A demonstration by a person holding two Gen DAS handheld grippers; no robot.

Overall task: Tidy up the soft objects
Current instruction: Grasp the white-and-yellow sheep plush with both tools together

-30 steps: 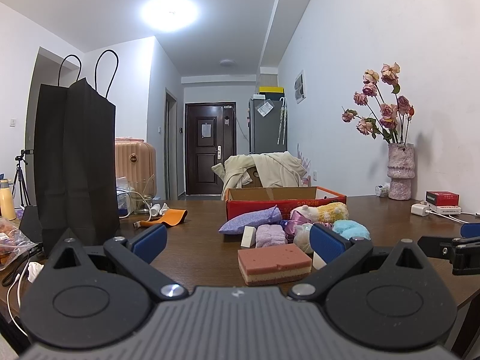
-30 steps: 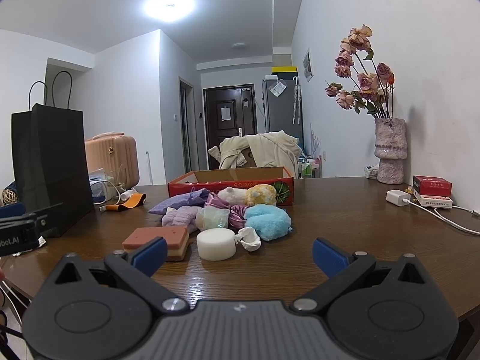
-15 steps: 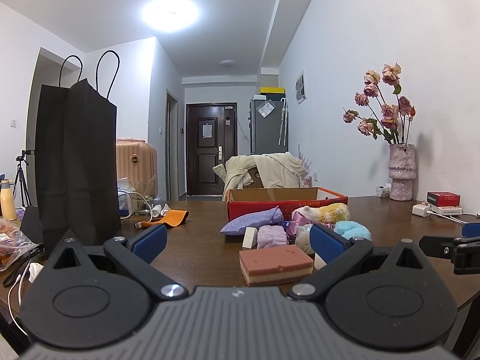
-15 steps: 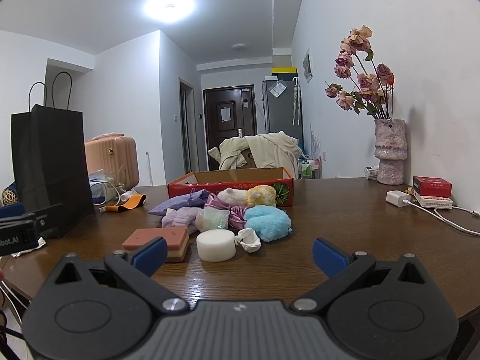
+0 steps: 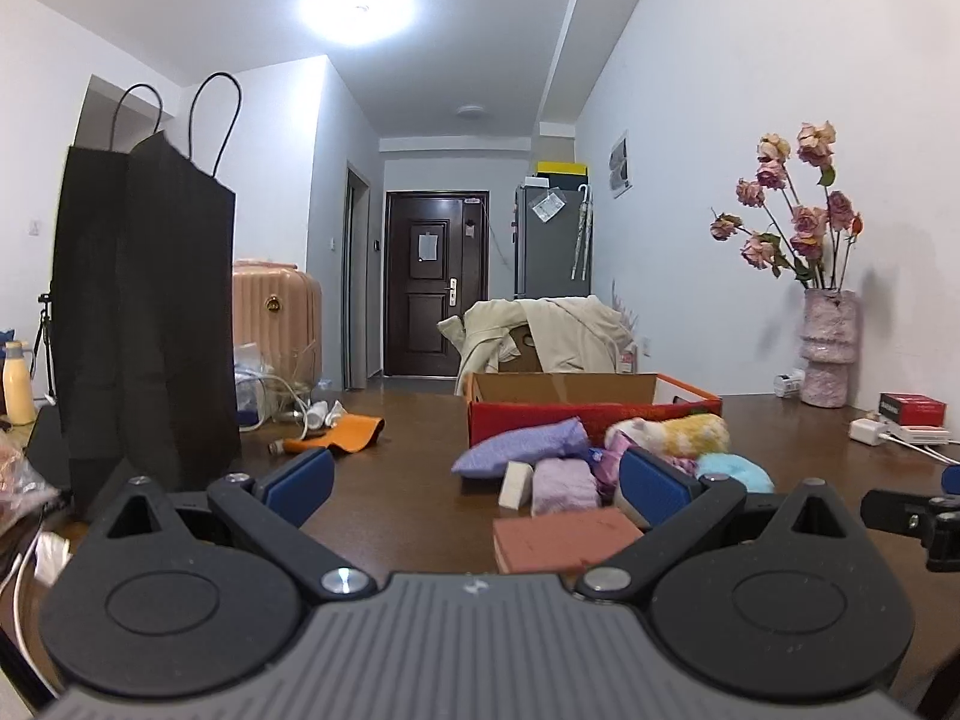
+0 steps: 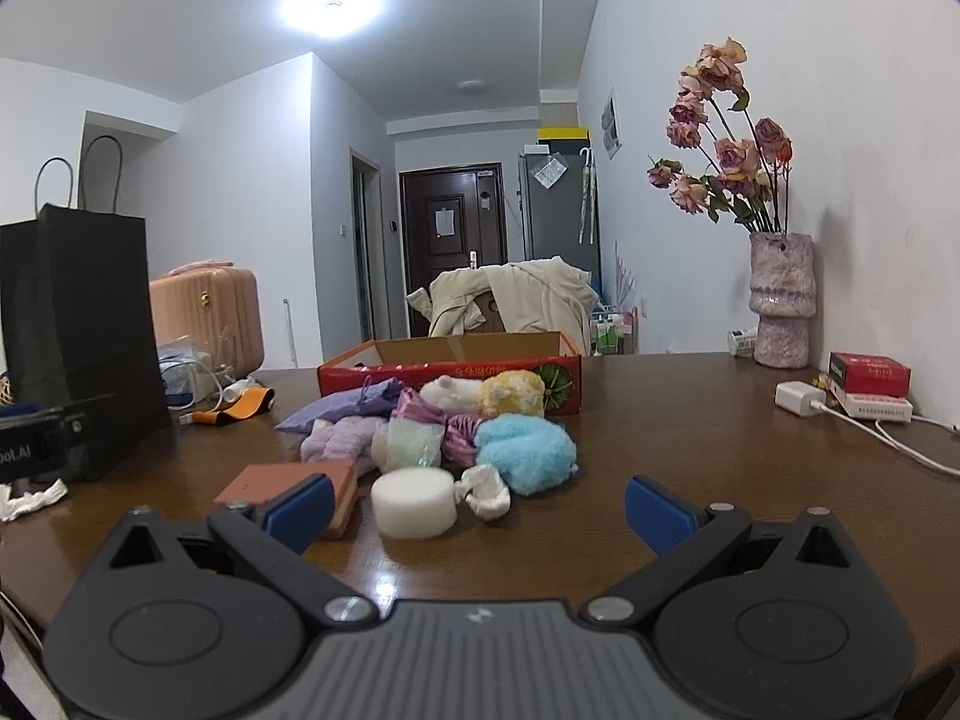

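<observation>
While both sets of jaws stand wide and hold nothing, the left gripper (image 5: pixel 474 483) hovers just short of a pink sponge block (image 5: pixel 564 540) and the right gripper (image 6: pixel 477 507) faces a round white sponge (image 6: pixel 413 503). Behind these, a heap of soft things lies on the brown tabletop (image 6: pixel 690 444): a blue fluffy puff (image 6: pixel 525 450), a purple pouch (image 5: pixel 522 447) and a yellow plush toy (image 6: pixel 510 393), all before an open red box (image 6: pixel 450 363).

Black bag (image 5: pixel 150 312) blocks left; bare table (image 6: pixel 690 432) seemingly right.
</observation>
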